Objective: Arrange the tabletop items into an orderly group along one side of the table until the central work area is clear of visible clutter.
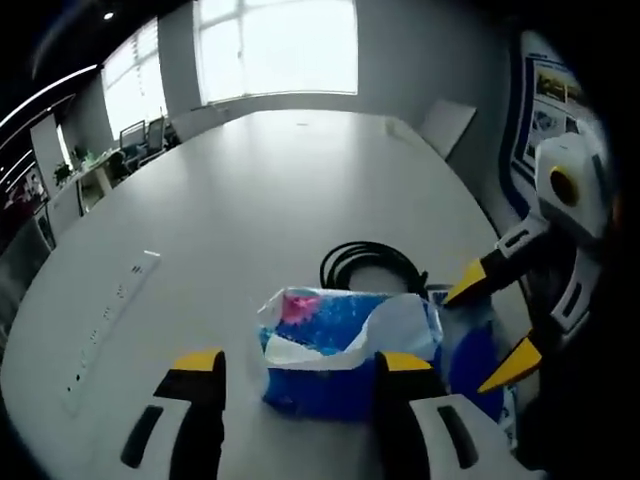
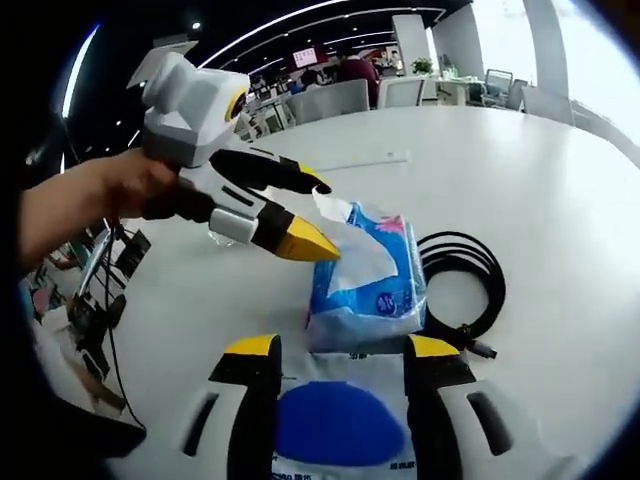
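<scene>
Left gripper view: the left gripper (image 1: 300,362) rises from the bottom edge with its two black, yellow-tipped jaws spread apart and nothing between them. Just beyond the jaws, at lower centre, lies a blue and white tissue pack (image 1: 340,345) with a pink mark, its plastic wrapper torn open at the top. Behind the pack, touching or nearly touching it, rests a coiled black cable (image 1: 372,262). At right centre the right gripper (image 1: 497,325) enters the frame, its yellow-tipped jaws parted and pointing toward the pack's right end. A white power strip (image 1: 110,325) lies along the table's left side, well apart from the pack. The white table (image 1: 280,180) runs to the upper frame, where bright windows stand.

Right gripper view: the right gripper (image 2: 340,352) rises from the bottom edge, jaws wide apart and empty, standing over a white plastic bag with a blue round print (image 2: 338,425). The tissue pack (image 2: 365,280) lies just past the jaw tips at centre, with the cable (image 2: 470,285) touching its right side. From the upper left a hand (image 2: 120,190) brings in the left gripper (image 2: 320,215), jaws parted, tips at the torn wrapper flap; whether they touch it cannot be told.
</scene>
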`<control>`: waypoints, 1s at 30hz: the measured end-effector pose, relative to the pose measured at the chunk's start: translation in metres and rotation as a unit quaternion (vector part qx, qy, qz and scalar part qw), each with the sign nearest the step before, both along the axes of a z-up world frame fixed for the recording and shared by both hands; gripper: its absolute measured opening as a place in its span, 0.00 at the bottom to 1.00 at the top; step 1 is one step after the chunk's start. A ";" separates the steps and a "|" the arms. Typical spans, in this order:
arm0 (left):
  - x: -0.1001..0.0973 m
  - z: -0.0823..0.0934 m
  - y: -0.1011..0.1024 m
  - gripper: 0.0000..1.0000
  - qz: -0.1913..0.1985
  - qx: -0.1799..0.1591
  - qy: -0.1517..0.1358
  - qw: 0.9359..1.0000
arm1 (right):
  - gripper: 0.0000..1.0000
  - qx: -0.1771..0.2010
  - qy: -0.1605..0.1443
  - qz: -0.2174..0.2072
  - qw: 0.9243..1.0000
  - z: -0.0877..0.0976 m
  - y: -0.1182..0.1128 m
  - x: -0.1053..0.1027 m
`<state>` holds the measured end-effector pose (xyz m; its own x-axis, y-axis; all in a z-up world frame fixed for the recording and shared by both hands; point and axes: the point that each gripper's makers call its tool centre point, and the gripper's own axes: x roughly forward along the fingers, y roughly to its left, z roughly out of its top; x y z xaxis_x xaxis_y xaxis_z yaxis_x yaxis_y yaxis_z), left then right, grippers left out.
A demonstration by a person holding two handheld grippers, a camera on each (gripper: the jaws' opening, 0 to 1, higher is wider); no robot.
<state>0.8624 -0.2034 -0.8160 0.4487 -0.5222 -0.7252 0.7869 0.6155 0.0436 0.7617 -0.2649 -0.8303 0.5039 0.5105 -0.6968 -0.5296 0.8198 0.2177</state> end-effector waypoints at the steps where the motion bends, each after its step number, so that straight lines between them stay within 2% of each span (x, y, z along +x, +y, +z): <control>1: 0.001 0.000 -0.003 0.60 -0.002 -0.006 0.006 1.000 | 0.44 -0.002 0.000 0.000 1.000 -0.001 0.000 0.001; 4: 0.004 -0.004 -0.006 0.60 -0.010 -0.006 0.013 1.000 | 0.44 -0.008 -0.001 0.005 1.000 -0.003 0.003 0.003; 10: 0.000 -0.014 -0.008 0.56 -0.017 -0.005 0.048 0.999 | 0.39 -0.022 0.000 0.001 1.000 -0.008 0.004 0.009; 17: -0.004 -0.019 -0.004 0.54 -0.017 0.000 0.064 0.998 | 0.39 -0.035 0.006 -0.007 0.999 -0.014 0.007 0.013; 19: -0.008 -0.019 -0.003 0.53 -0.016 0.002 0.066 0.998 | 0.35 -0.038 0.009 -0.009 0.999 -0.018 0.005 0.014; 22: -0.012 -0.020 -0.002 0.52 -0.020 0.005 0.070 0.997 | 0.20 -0.067 0.004 -0.001 0.998 -0.022 -0.005 0.016; 23: -0.016 -0.019 -0.002 0.52 -0.021 0.008 0.071 0.997 | 0.17 -0.066 0.001 0.001 0.998 -0.022 -0.006 0.017; 28: -0.023 -0.017 0.001 0.52 -0.019 0.009 0.073 0.997 | 0.21 -0.044 0.011 -0.011 0.999 -0.018 -0.009 0.017; 30: -0.025 -0.013 0.002 0.52 -0.014 0.004 0.073 0.997 | 0.24 -0.029 0.009 -0.010 1.000 -0.010 -0.006 0.013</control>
<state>0.8376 -0.2009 -0.8291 0.3232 -0.5270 -0.7860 0.8023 0.5930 -0.0676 0.7744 -0.2710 -0.8407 0.5013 0.4593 -0.7333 -0.5090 0.8419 0.1793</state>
